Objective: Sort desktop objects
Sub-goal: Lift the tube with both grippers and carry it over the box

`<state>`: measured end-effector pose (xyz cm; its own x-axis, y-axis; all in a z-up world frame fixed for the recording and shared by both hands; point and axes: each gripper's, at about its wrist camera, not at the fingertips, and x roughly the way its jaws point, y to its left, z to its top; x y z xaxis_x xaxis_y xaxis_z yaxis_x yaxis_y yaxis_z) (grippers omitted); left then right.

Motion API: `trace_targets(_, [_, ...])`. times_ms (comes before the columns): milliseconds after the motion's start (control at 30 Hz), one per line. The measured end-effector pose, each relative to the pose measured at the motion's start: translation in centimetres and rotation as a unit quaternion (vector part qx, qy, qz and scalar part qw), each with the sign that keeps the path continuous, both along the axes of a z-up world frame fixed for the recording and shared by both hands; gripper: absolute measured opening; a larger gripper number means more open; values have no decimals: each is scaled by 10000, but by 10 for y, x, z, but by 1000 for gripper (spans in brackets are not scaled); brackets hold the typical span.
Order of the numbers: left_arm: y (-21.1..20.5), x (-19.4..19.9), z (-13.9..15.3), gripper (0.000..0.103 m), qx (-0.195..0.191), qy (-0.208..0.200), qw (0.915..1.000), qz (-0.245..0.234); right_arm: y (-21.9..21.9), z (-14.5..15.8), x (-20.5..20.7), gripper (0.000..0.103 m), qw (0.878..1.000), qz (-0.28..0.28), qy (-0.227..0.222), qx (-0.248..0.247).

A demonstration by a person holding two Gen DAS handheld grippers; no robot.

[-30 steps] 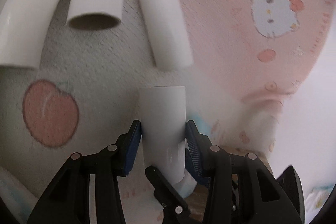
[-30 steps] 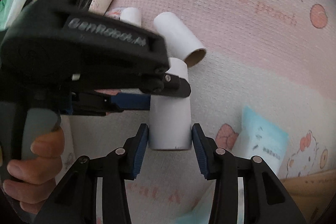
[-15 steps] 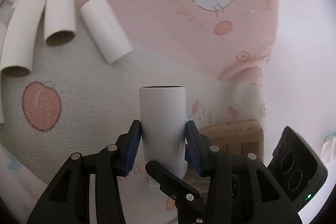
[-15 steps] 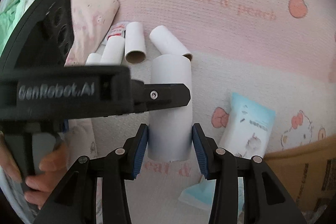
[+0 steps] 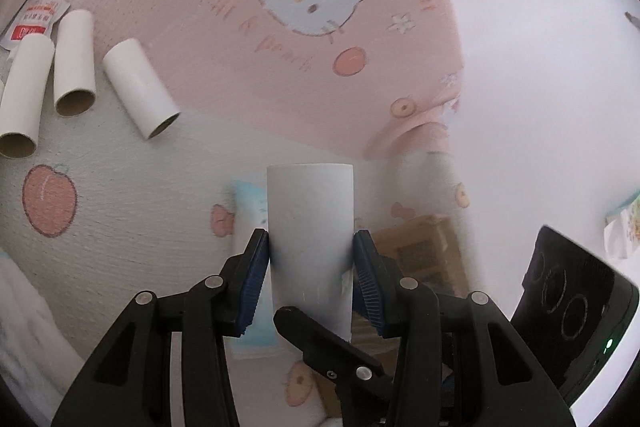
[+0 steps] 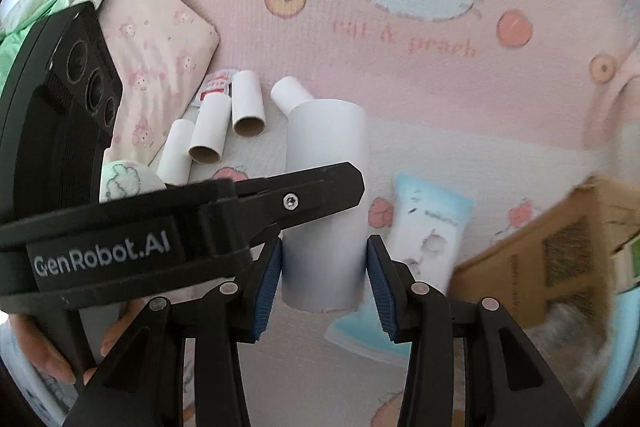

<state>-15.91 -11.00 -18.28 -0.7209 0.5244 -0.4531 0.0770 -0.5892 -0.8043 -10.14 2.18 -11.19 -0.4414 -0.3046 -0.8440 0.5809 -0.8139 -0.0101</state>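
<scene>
Left wrist: both hand-held grippers (image 5: 310, 265) (image 6: 324, 269) clamp one smooth white cardboard tube (image 5: 310, 211).

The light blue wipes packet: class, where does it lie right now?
In the right wrist view the light blue wipes packet lies flat on the patterned mat, right of the held cardboard tube and left of the cardboard box.

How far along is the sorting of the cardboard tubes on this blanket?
Done so far: several tubes lie side by side near the pink pillow. In hand: one white tube, gripped by both the left tongs and the right tongs, lifted off the blanket. Left: placing it, plus the blue packet and the red sachet.
</scene>
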Motion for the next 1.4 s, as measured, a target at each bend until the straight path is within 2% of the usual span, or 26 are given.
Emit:
trace_targets(100, [6,8,18,47,-82,107,9999,67,5,14,6,40,9998,-15,118,-134])
trace_targets(333, [27,11,65,47,-501,237,9983,-167,24,43,12,40,9982,-169,341,-463])
trace_targets(700, [97,-3,109,47,-454,466,9938,-905,89,89,27,40,9925,-892,724,-428])
trace_targets(1033, [152,-25,128,47,-556,297,9877,-1428,138,102,23,40,9876,-1365,707,-328])
trace_targets(1200, [172,-42,127,47,-265,-37,9889,-1460,161,103,16,41,9873,-1399,713,-240])
trace_targets(1400, [198,-63,130,47,-411,-365,9866,-1535,189,102,-5,41,9891,-1373,417,-321])
